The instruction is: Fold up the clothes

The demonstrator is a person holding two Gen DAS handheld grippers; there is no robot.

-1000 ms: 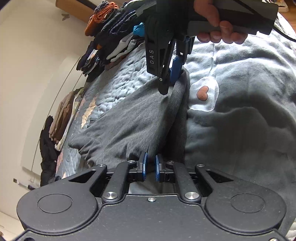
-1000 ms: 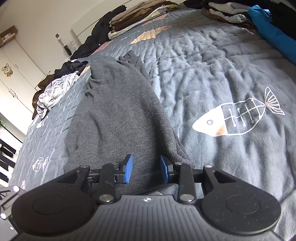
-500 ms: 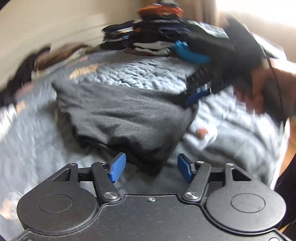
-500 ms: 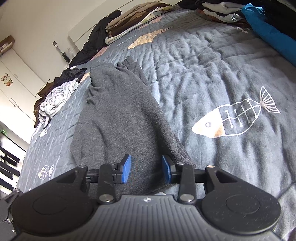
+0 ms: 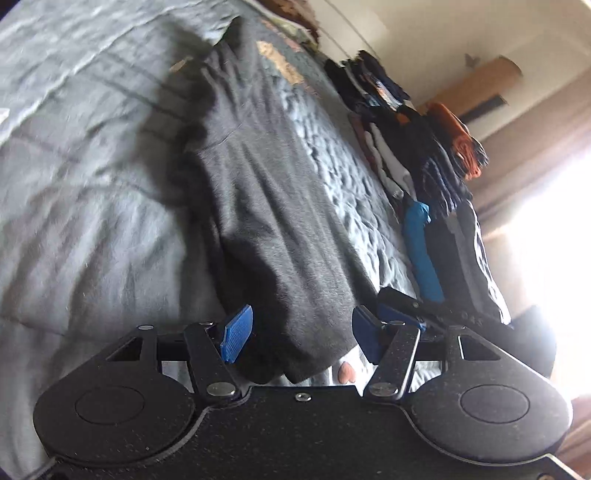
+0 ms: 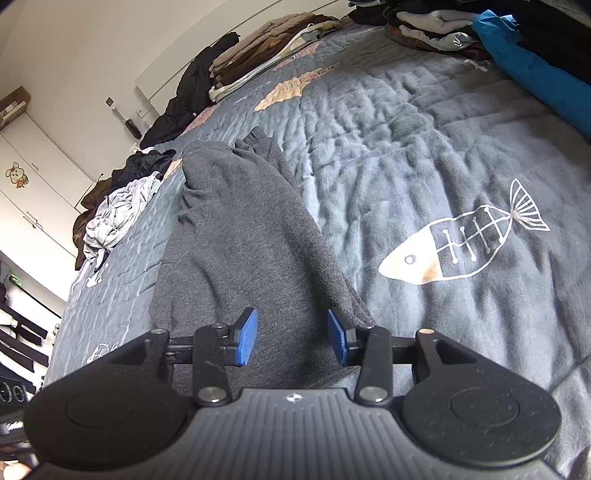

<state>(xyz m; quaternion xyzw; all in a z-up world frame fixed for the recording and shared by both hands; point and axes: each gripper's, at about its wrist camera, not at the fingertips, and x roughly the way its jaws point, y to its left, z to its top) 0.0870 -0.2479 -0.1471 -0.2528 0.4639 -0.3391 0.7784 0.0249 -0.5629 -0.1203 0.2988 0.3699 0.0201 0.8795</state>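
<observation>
A dark grey fleece garment [image 6: 240,236] lies folded lengthwise on the grey quilt, stretching away from both grippers. In the left wrist view the same garment [image 5: 266,206] runs up the frame. My left gripper [image 5: 301,334] is open just above its near end, blue pads wide apart, nothing held. My right gripper [image 6: 291,341] is open too, its pads hovering over the garment's near edge with cloth below but not pinched. The right gripper's fingers [image 5: 395,306] show at the lower right of the left wrist view.
The quilt [image 6: 424,155] has fish prints [image 6: 465,236]. Stacks of folded clothes [image 6: 461,26] and a blue garment [image 6: 535,77] line the far right; brown folded clothes [image 6: 273,48] and a crumpled pile [image 6: 118,210] sit at the left edge. A bright window glares in the left wrist view.
My left gripper let go of the garment, opened wide and swung round to a new angle. The right gripper opened slightly wider and stayed over the near edge.
</observation>
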